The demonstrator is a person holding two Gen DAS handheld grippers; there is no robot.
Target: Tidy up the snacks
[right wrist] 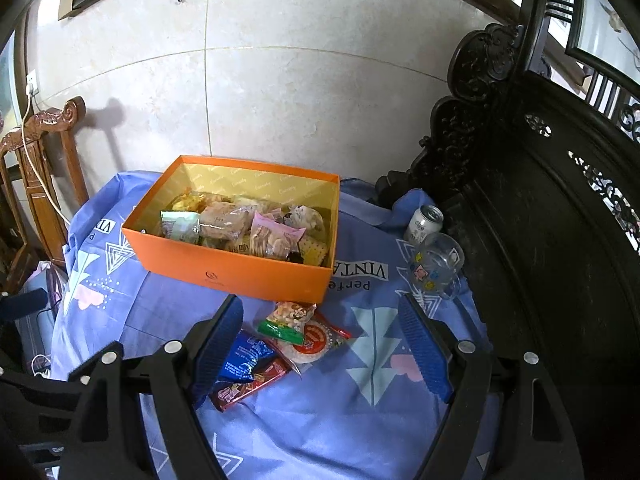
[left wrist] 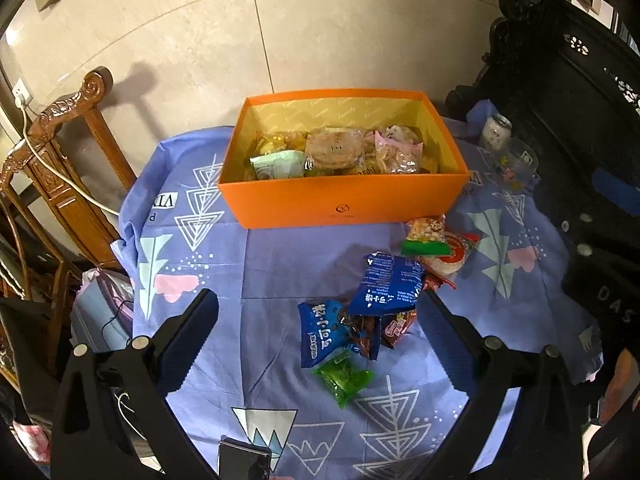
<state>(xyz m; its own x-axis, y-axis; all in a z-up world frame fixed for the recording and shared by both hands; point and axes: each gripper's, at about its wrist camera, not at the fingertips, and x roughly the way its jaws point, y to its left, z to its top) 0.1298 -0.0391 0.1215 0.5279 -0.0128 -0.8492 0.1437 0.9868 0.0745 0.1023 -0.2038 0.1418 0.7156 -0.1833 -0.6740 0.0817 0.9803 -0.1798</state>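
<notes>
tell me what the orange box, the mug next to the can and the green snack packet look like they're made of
Orange box: likely matte cardboard, with flat stiff walls and a printed paper lining.
Mug: clear glass or hard plastic; the cloth shows through it, and it has printed pictures.
Green snack packet: glossy plastic film, crinkled and catching highlights.

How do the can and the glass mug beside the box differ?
The can is white, opaque and stands upright; the glass mug is clear with coloured pictures and lies tipped on its side. The mug looks wider than the can. Both sit on the blue cloth, right of the orange box.
</notes>
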